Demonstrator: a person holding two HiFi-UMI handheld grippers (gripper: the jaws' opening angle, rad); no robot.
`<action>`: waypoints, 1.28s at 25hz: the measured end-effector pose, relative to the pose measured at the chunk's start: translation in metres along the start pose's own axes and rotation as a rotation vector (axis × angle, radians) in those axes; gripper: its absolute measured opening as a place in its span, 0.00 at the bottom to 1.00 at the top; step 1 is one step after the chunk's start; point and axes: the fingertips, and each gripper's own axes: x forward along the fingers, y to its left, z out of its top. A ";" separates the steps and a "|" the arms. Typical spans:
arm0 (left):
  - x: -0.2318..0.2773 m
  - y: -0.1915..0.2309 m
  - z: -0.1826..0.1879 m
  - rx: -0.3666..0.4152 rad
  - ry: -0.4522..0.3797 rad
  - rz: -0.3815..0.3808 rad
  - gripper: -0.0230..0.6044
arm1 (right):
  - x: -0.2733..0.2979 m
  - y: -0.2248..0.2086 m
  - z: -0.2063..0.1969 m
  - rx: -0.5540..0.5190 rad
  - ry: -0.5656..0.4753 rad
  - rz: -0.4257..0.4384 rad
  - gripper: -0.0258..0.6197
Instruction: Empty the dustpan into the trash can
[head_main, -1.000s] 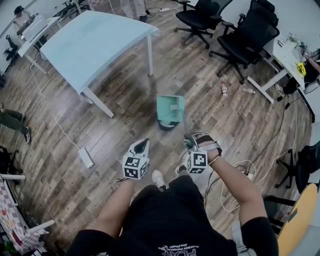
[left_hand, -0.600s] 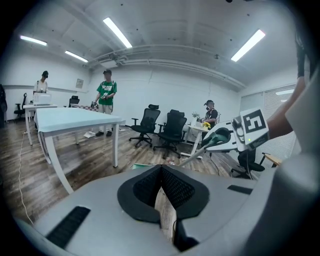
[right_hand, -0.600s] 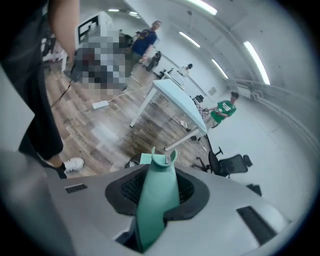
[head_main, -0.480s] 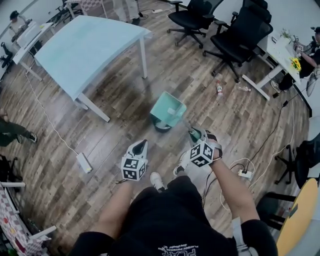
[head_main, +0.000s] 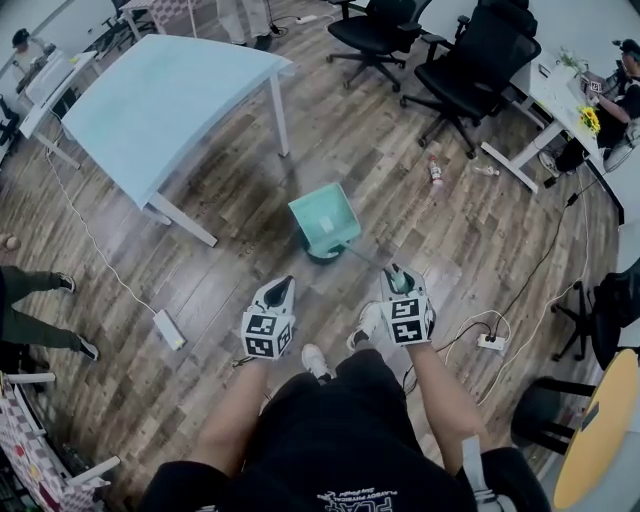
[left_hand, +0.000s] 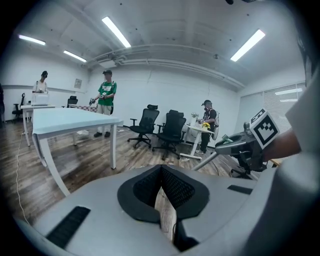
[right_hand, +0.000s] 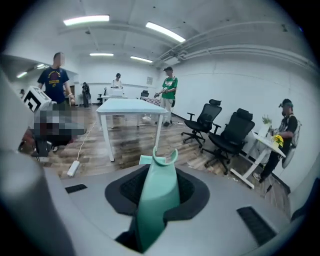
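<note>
Dustpan (head_main: 322, 216): its green handle (right_hand: 157, 195) is clamped between the right gripper (head_main: 397, 281) jaws, pads pressing both sides. Left gripper (head_main: 283, 291) jaws are together, holding nothing, idle alongside. A thin shaft runs from the handle out to the pan, a mint-green square scoop tilted over the dark round trash can (head_main: 322, 255) on the wood floor (head_main: 430, 230), hiding most of the rim. Step, by my reading: tipping out. Next probably needs more roll, mouth down, kept over the can. Contents cannot be seen.
</note>
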 end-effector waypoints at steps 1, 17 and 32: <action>0.003 -0.001 0.002 0.000 -0.001 0.000 0.07 | -0.002 -0.004 0.000 0.037 -0.007 -0.015 0.20; 0.058 -0.030 0.036 0.013 -0.003 -0.026 0.07 | 0.009 -0.113 -0.021 0.212 0.006 -0.224 0.19; 0.118 -0.040 0.038 -0.005 0.054 -0.031 0.07 | 0.079 -0.167 -0.104 0.318 0.260 -0.238 0.19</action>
